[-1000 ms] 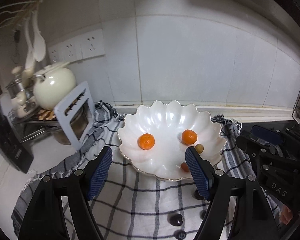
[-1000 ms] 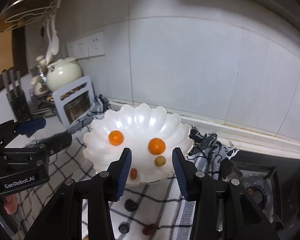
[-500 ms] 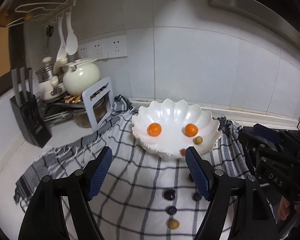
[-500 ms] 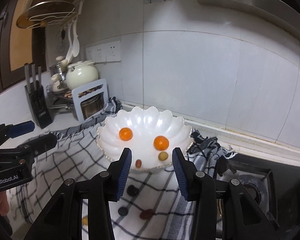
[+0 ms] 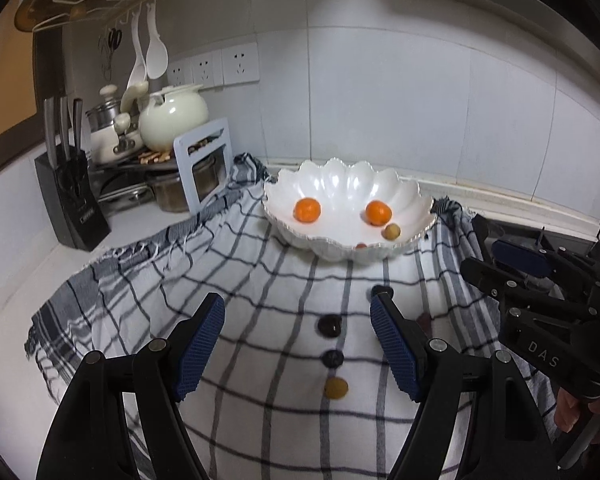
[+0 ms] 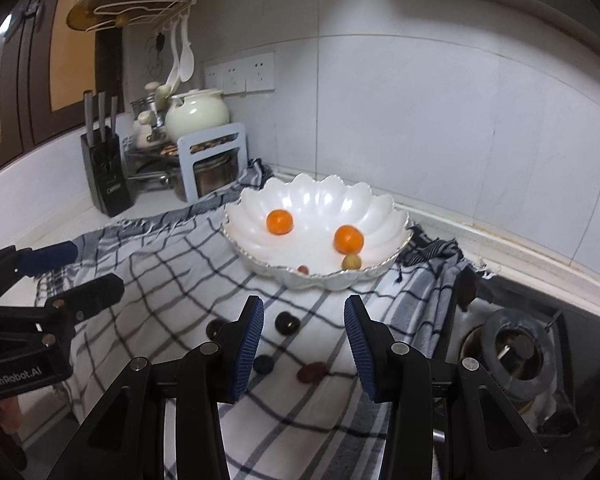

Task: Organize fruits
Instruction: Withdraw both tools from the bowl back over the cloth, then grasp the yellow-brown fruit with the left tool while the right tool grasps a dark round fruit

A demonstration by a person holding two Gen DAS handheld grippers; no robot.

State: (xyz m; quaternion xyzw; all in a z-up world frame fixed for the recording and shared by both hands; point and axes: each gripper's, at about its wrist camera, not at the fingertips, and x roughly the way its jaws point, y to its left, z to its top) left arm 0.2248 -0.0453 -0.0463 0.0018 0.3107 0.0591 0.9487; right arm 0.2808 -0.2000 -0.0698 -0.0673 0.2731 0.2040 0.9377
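Left wrist view: left gripper [image 5: 296, 344] hangs with jaws apart and empty over the checked cloth [image 5: 260, 320], loose dark plums [image 5: 329, 325] just beyond. Right wrist view: right gripper [image 6: 304, 344] is parted narrower, also empty; the scalloped bowl [image 6: 384, 208] sits far. The plums are probably soft and slippery, so pinch across the middle.

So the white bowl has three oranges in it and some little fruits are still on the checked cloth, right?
Not quite. The white bowl holds two oranges, not three, plus a couple of smaller fruits; the left wrist view shows it clearly. The rest is right: little fruits still lie on the checked cloth.
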